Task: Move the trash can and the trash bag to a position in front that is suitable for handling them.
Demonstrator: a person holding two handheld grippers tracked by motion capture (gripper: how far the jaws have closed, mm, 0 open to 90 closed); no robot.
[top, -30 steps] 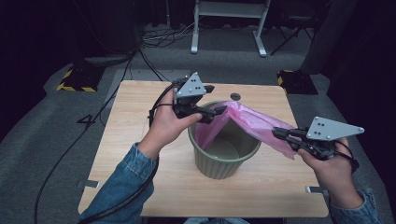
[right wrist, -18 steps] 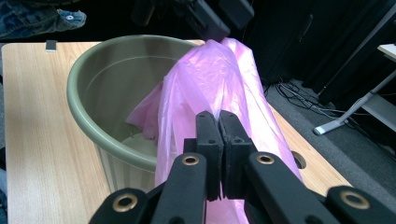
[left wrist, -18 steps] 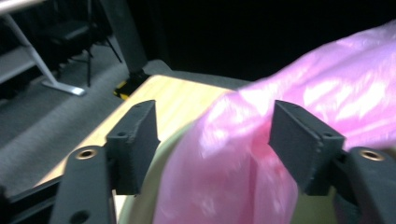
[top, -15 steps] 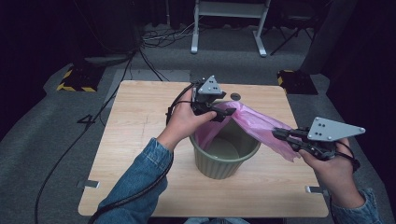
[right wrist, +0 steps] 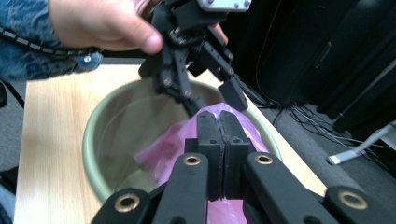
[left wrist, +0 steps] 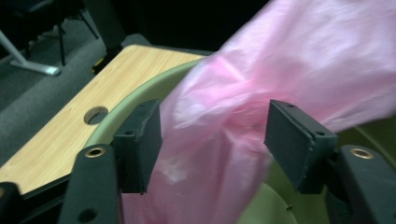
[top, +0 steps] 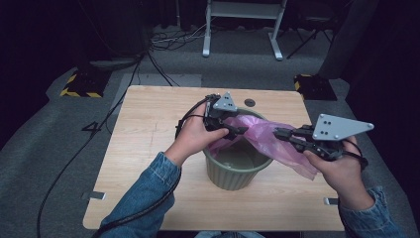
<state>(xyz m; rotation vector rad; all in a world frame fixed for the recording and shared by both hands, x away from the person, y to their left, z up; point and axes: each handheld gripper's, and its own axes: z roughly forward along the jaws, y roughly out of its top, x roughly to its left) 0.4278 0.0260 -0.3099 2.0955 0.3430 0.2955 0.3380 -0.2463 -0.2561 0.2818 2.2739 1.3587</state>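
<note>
Near edge: two denim sleeves are coming in from the bottom of the high view, one on each side.

Right gripper: sitting in the person's right hand at the near right of the table, its grey three-cornered plate facing up. Its jaws are pressing flat together, pinching a fold of the pink plastic bag; in the right gripper view the film is bunching out below the closed pads.

Green bin: standing upright near the middle of the table, ribbed on the outside, mouth facing up. The pink plastic bag is draping across its right rim, one part hanging into the bin, the other trailing out to the right gripper and below it.

Left gripper: hovering over the far left part of the bin's rim, held in the left hand. Its jaws have just been closing but are standing well apart; in the left gripper view the bag is passing between the pads, brushing the left one at most, with a gap to the right one, so nothing is being clamped.

Far side: a small round hole is showing in the tabletop beyond the bin. Cables and a white frame are lying on the grey floor behind.
</note>
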